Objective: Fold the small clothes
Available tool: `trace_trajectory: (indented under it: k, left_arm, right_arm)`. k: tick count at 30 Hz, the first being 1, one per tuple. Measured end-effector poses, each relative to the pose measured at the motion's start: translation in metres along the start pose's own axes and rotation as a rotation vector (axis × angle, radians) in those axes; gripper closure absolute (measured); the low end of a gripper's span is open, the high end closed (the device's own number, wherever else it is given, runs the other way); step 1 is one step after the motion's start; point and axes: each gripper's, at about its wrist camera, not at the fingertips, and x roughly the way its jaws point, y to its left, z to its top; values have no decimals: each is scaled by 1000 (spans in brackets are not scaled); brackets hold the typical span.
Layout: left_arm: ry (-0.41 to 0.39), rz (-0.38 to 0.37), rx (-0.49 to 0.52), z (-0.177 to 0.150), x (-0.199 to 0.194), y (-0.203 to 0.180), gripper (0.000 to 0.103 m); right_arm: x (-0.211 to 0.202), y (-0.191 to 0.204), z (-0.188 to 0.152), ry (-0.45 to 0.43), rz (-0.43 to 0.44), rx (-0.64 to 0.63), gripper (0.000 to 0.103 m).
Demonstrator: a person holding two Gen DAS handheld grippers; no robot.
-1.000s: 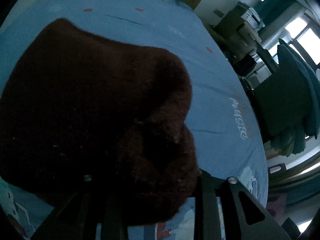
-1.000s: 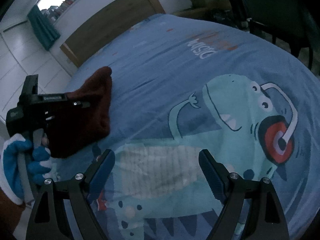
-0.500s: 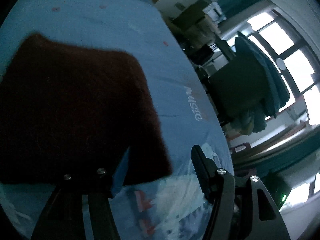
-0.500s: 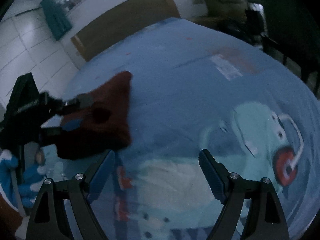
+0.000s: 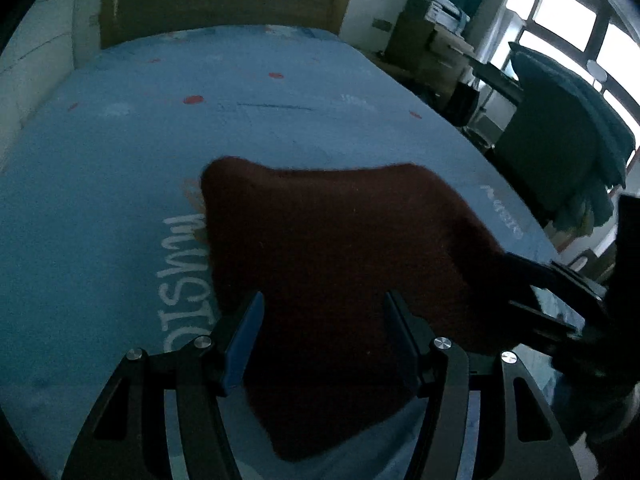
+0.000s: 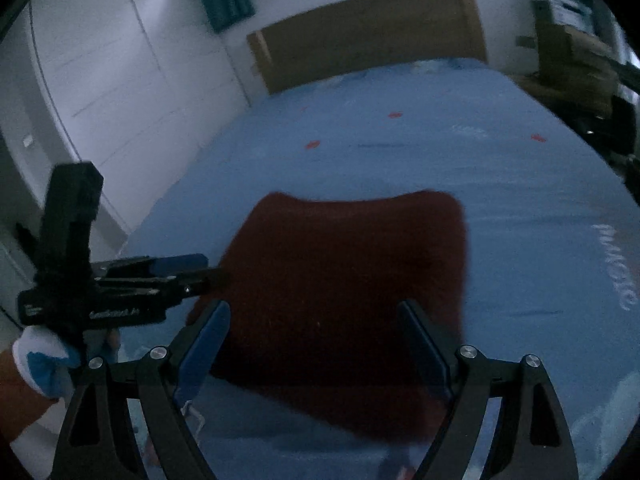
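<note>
Broadly, a blue bedsheet [image 5: 100, 200] fills most of both views, printed with small red marks and pale lettering, some of it at the lower left of the left wrist frame and some at the right edge of the right wrist frame. Behind it, at the top of each frame, stands a wooden headboard [image 6: 368, 36]. White wardrobe doors [image 6: 100, 80] take up the upper left of the right wrist view, and a bright window [image 5: 576, 32] with a dark chair draped in teal cloth [image 5: 568, 128] sits at the upper right of the left wrist view.

Next in size is the dark red garment [image 5: 344, 264], a fuzzy knit piece lying spread on the sheet in the middle of both frames [image 6: 348, 280]. Its far edge dips between two raised corners, and its near edge runs down toward the bottom of each picture; what kind of clothing it is I cannot tell in this dim light.

Smaller still, the left gripper [image 5: 324, 340] sits at the bottom centre of its own view with its blue-padded fingers spread wide above the near part of the garment, nothing between them. From the right wrist view it appears at the middle left [image 6: 200, 270], held by a hand in a blue and white glove [image 6: 44, 360], its tips close to the garment's left edge, though contact is hard to judge.

Lastly, the right gripper [image 6: 316, 340] is likewise wide apart over the garment's near portion, holding nothing; it shows at the right edge of the left wrist view [image 5: 532, 288], beside the garment's right side.
</note>
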Motion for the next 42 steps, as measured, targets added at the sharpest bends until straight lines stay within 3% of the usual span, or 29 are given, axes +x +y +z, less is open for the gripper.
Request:
trace_trajectory:
  k: [6,20,25,42]
  left_arm:
    - [-13,-21,23,-26,22,-5,45]
    - [-56,-20,81,-38,35,-26,42]
    - [-61,-22,89,-36,37,-26,41]
    - [-64,-21,85,-33,38,-28,40]
  right_arm:
    - [40,-32,-16,75,-64,22,17]
    - [39,-70,-42,75,-83,-65,16]
    - [47,-73,-39,84,-84,-57,10]
    - [45,-66,-40,131,-136,-53,10]
